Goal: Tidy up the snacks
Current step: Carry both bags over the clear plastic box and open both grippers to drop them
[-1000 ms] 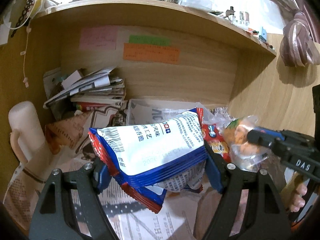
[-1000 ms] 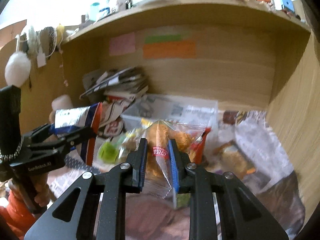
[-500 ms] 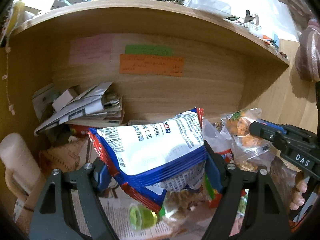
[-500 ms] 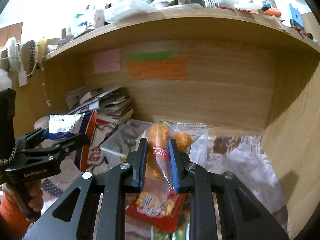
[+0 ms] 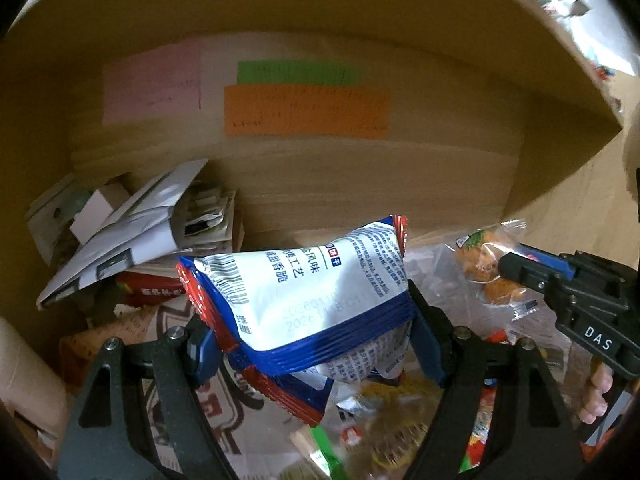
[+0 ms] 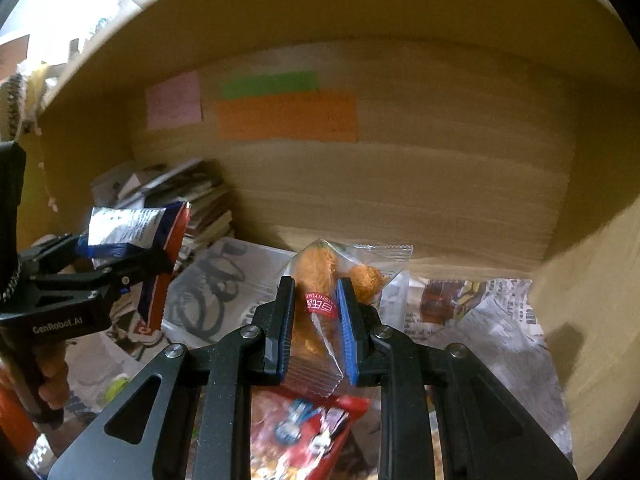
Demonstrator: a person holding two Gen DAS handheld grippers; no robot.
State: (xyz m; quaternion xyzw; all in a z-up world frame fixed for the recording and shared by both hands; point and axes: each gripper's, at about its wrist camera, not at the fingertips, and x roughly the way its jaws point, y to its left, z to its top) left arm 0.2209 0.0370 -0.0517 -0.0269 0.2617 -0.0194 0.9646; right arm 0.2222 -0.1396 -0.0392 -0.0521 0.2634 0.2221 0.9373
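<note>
My left gripper (image 5: 308, 340) is shut on a puffy white, blue and red snack packet (image 5: 304, 292), held in the air inside a wooden shelf bay. In the right wrist view that left gripper (image 6: 132, 268) shows at the left with the snack packet (image 6: 136, 232). My right gripper (image 6: 314, 320) is shut on a clear bag of orange fried snacks (image 6: 324, 276) with a red label. The same clear bag (image 5: 488, 268) shows in the left wrist view at the tip of the right gripper (image 5: 516, 270). Several loose snack packs (image 6: 304, 432) lie below.
The bay's wooden back wall (image 6: 400, 184) carries pink, green and orange notes (image 5: 304, 110). A stack of papers and booklets (image 5: 152, 220) fills the back left corner. Newspaper (image 6: 480, 320) lines the shelf floor. The right side wall (image 6: 600, 300) is close. A person's fingers (image 5: 596, 396) hold the right handle.
Both grippers have moved forward into the shelf bay with their snacks still held. The back wall and its notes look larger, and the shelf top has left the view.
</note>
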